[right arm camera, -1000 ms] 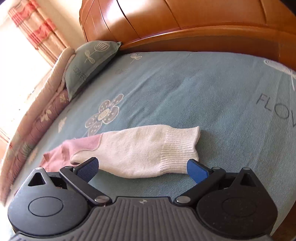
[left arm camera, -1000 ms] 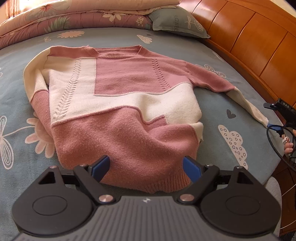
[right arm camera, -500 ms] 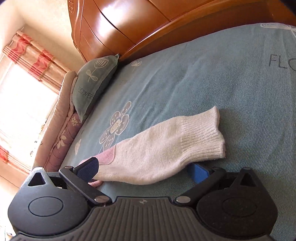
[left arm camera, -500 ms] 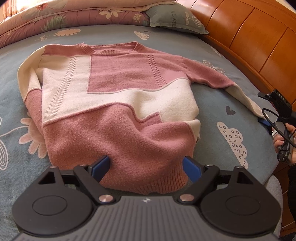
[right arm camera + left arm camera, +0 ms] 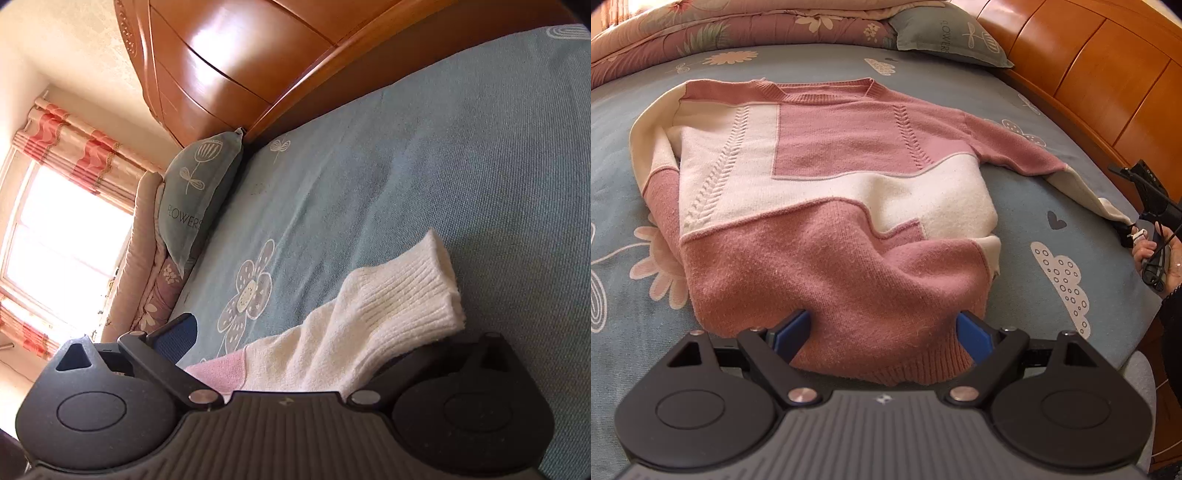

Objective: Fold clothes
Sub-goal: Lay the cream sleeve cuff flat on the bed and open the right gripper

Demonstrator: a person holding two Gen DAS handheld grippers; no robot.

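A pink and cream sweater (image 5: 827, 206) lay face up on the blue bedsheet (image 5: 1034, 206), its neckline toward the folded quilt (image 5: 738, 26) and the grey-green pillow (image 5: 945, 37) at the far side. One sleeve was folded in along the body on the left of the view; the other stretched out toward the wooden headboard (image 5: 1108, 92).

The left gripper (image 5: 882, 332) sat low over the ribbed hem, its blue pads (image 5: 792, 332) spread wide to either side of the bunched pink knit. The jaws stood apart and did not pinch the fabric, though the hem rose between them.

At the right edge of that view, the person's hand (image 5: 1156, 254) held the right gripper's handle at the end of the outstretched sleeve.

From the right wrist camera, the right gripper (image 5: 295, 343) was tilted over the cream cuff (image 5: 402, 295) of that sleeve. The near blue pad (image 5: 177, 336) stood clear on the sheet side, while the other finger lay hidden under the cuff. The jaws looked spread with the sleeve draped across one finger, though whether cloth was pressed could not be told from this angle. The floral curtain (image 5: 66, 140) hung by the bright window beyond.
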